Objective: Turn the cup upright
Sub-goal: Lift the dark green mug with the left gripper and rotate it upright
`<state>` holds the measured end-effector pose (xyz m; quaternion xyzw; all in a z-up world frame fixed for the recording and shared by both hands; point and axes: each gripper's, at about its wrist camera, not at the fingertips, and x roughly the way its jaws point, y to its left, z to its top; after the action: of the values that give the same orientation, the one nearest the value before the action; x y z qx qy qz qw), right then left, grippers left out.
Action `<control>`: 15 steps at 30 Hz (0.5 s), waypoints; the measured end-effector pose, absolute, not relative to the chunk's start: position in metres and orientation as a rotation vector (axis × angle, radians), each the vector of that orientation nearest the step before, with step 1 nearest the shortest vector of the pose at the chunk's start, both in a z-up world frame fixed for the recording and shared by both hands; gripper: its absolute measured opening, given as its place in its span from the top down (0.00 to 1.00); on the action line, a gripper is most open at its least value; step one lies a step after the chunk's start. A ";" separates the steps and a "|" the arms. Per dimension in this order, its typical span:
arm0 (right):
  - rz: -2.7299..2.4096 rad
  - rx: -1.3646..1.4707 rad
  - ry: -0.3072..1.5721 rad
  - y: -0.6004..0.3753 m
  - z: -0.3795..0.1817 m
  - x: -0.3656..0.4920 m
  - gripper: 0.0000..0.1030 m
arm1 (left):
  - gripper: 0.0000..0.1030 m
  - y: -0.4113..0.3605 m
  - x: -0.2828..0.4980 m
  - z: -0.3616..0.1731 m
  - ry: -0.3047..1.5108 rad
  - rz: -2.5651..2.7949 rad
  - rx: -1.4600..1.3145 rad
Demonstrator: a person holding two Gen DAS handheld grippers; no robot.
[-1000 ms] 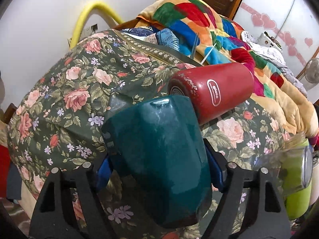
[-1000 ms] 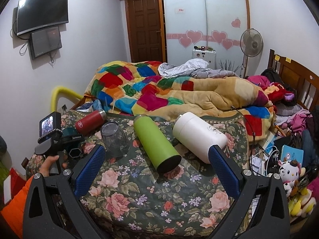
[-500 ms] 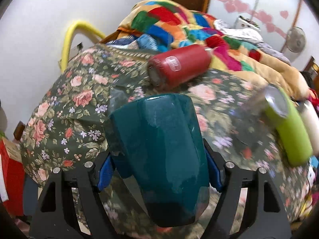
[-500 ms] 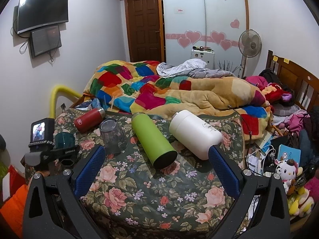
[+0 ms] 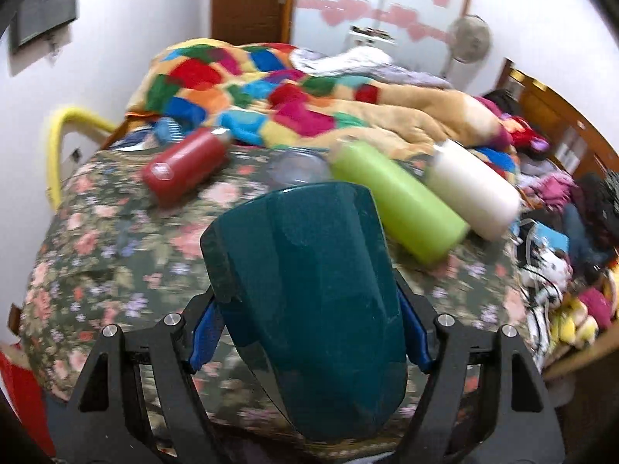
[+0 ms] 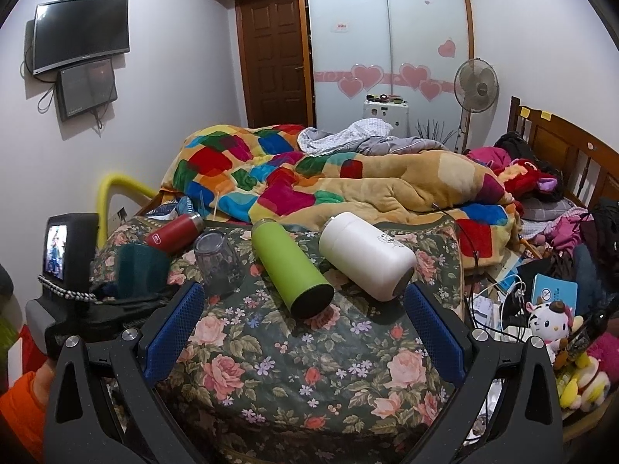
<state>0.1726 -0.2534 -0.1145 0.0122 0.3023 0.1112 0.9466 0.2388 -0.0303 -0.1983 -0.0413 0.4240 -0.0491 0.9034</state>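
My left gripper is shut on a dark teal cup and holds it above the floral cloth. The cup fills the middle of the left wrist view, its flat closed end pointing away from the camera. In the right wrist view the teal cup and the left gripper's body show at the left edge of the floral cloth. My right gripper is open and empty, over the near part of the cloth.
On the cloth lie a red bottle, a green bottle and a white bottle, with a clear glass upside down between red and green. A patchwork quilt lies behind. Clutter and toys are at the right.
My left gripper has lifted the teal cup and swung its view to the right, so the green and white bottles come into sight. The right gripper has stayed open and has drawn back slightly.
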 end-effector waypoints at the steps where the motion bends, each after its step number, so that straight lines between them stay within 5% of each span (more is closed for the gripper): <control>1: 0.226 0.024 0.614 -0.255 -0.115 0.172 0.00 | 0.26 -0.037 0.239 -0.201 0.882 -0.117 -0.079; 15: 0.230 0.022 0.655 -0.261 -0.127 0.174 0.00 | 0.26 -0.116 0.253 -0.268 1.026 -0.243 0.020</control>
<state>0.1740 -0.2613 -0.1272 0.0110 0.3209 0.1125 0.9403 0.2535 -0.1164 -0.2676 0.0093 0.4897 -0.1158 0.8641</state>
